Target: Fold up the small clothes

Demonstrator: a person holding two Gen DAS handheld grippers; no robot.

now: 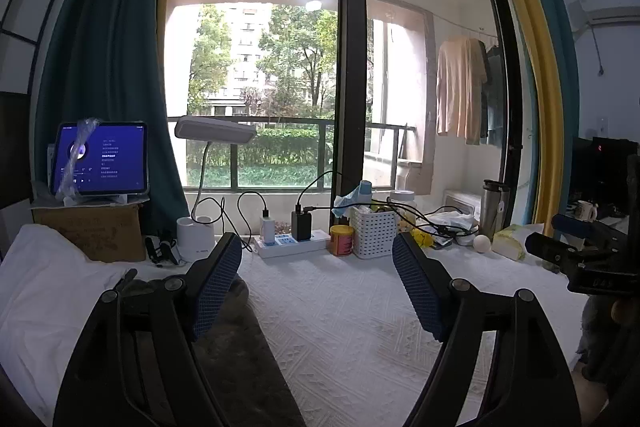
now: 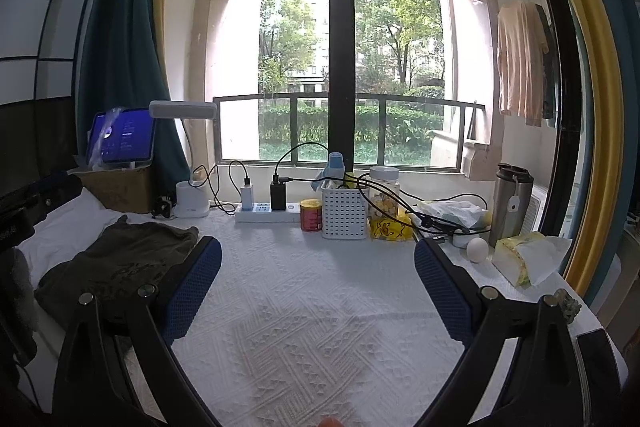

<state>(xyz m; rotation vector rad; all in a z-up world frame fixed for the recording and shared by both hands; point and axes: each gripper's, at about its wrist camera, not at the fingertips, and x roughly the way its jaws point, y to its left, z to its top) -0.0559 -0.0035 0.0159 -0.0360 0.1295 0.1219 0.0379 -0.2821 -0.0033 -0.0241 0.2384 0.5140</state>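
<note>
Left wrist view: one pair of left tongs (image 1: 318, 285), fingers wide apart, nothing between them. One dark olive garment (image 1: 236, 339) lies at lower left of frame, partly under the left finger (image 1: 214, 285); only a strip shows, orientation cannot be told. The white textured cloth on the worktop (image 1: 352, 327) fills centre and lower right, bare. One white pillow (image 1: 44, 291) at left edge. Along the back edge: one tablet (image 1: 100, 159), one desk lamp (image 1: 216, 135), one power strip (image 1: 294, 245) with two chargers, one red can (image 1: 342, 239), one white basket (image 1: 373, 237), one steel tumbler (image 1: 494, 207). The other tool shows at right edge.

Right wrist view: one pair of right tongs (image 2: 318, 291), fingers apart, empty. The garment (image 2: 124, 267) sits at left of frame, crumpled, long axis running from lower left toward upper right, touching the left finger (image 2: 192, 291). Open cloth spans centre to lower frame. One egg (image 2: 478, 249) and one tissue pack (image 2: 524, 259) at right, near the worktop's edge.
</note>
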